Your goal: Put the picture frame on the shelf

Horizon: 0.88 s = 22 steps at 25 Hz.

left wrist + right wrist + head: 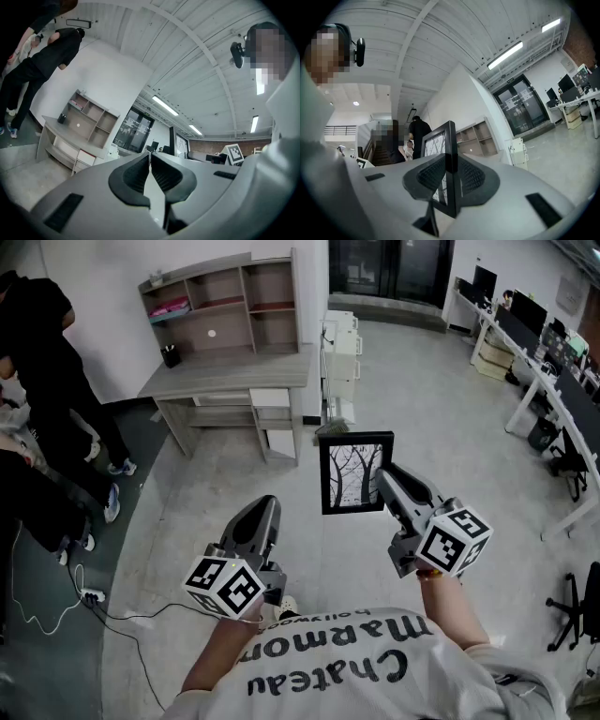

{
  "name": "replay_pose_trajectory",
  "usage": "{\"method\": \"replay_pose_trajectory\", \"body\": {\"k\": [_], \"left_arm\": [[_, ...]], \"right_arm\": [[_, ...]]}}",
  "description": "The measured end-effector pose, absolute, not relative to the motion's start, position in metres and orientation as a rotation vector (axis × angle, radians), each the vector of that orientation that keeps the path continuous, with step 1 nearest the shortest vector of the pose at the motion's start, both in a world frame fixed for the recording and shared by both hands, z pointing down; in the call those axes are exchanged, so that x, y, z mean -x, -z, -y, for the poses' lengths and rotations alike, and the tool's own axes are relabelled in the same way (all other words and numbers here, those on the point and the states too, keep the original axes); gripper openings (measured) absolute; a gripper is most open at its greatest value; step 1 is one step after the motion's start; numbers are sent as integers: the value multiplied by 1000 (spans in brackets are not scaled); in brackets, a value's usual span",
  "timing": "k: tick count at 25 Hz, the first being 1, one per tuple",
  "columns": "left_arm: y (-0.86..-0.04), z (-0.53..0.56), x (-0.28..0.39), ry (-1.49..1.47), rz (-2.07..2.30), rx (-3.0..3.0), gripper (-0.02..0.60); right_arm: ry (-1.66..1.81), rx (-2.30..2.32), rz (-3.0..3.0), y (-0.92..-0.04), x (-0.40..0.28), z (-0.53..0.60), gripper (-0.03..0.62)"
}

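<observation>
Right gripper view shows the picture frame point(440, 154) edge-on between the pads of the right tongs point(451, 161), which are closed on its black border and hold it in the air, clear of any surface. The pads have only that one side edge, so most of the frame rises above and hangs beside the tongs. In the head view the frame point(356, 472) sits just left of the right tongs point(384, 479), with its tree print turned back toward the person. Its long axis appears to run up and down, though the steep downward angle makes that hard to judge. With so narrow a pinch on one edge, I judge that the frame could pivot about the pads or slide out if jolted. A tilted frame could then catch a divider or the lip of a compartment as it goes in. The left tongs point(267, 509) hang beside it, lower and to the left. The left gripper view shows the tips of these tongs point(150, 157) touching with nothing between them, so they give no support. The shelf point(220, 301) stands well ahead and to the left of both tongs, on a worktop point(234, 376) that carries a dark cup point(171, 355). People point(37, 362) stand farther left, and a cable point(112, 615) trails on the floor to the left of the left tongs, which could snag a foot.
</observation>
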<state>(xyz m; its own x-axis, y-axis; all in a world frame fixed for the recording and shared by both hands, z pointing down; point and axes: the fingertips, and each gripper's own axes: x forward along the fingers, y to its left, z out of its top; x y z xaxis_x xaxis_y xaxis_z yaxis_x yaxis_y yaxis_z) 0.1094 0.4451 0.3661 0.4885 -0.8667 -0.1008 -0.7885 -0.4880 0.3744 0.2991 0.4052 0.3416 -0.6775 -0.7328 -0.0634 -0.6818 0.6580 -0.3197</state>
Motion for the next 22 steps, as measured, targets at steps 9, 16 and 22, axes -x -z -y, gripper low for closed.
{"method": "replay_pose_trajectory", "body": {"k": [9, 16, 22], "left_arm": [[-360, -445, -102, 403, 1406, -2456, 28], [-363, -445, -99, 403, 1406, -2463, 28], [-340, -367, -34, 446, 1365, -2490, 28]], "right_arm": [[414, 1179, -2674, -339, -298, -405, 89], [420, 1193, -2642, -344, -301, -402, 89], [406, 1226, -2630, -323, -237, -332, 91]]}}
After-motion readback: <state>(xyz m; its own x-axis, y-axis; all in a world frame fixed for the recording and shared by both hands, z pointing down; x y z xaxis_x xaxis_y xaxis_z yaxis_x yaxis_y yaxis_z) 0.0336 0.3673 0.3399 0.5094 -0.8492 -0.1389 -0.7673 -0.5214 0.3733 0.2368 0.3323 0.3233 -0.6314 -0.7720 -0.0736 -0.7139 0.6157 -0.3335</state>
